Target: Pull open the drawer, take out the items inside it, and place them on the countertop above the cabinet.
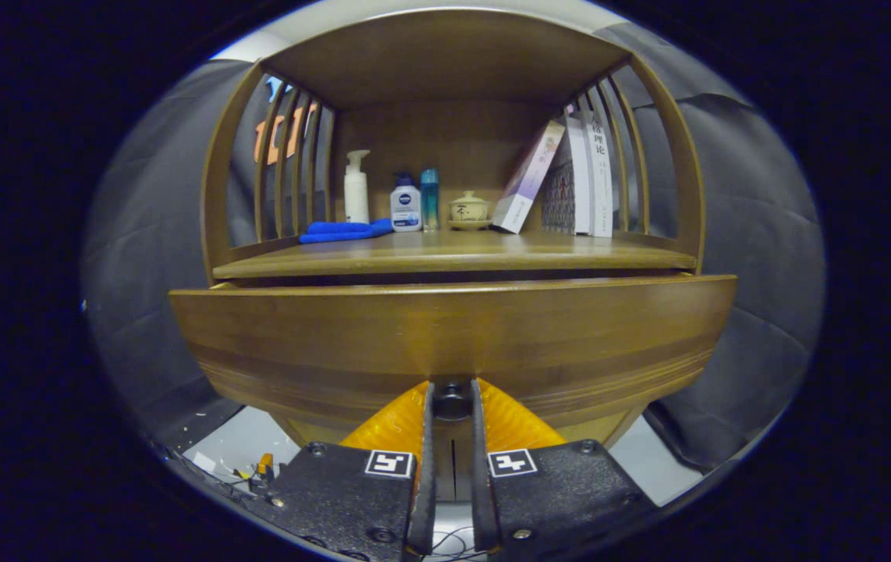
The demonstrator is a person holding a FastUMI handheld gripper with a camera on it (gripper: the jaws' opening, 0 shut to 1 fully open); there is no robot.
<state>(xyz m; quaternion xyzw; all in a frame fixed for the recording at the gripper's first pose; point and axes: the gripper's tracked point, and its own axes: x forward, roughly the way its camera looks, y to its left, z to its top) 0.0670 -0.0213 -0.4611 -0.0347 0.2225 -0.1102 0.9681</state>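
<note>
Drawer (445, 336) sits in the middle of the frame, a wide brown wooden front with smooth grain and grooved lines along its bottom edge. It sticks out a little from the cabinet (215, 195). Its small dark round knob (452, 398) is low in the middle, and I see my gripper (452, 402) closed tight on it, one finger pressing each side.

Just above the drawer is the countertop (453, 254), a flat wooden shelf under a wooden roof, with thin curved wooden bars on both sides.

On the countertop, left of middle, lies a folded blue cloth (344, 231) that looks soft. Behind it stands a tall white pump bottle (356, 189). Next to that is a short white bottle (406, 204) with a blue cap and a dark blue label; the writing is too small for me to read. A thin see-through blue bottle (430, 199) stands beside it. A little cream lidded cup (469, 209) sits on a saucer in the middle.

At the upper right, books (582, 176) lean together, one purple box-like book (527, 178) tilted against them. Their spines carry print I cannot make out.
</note>
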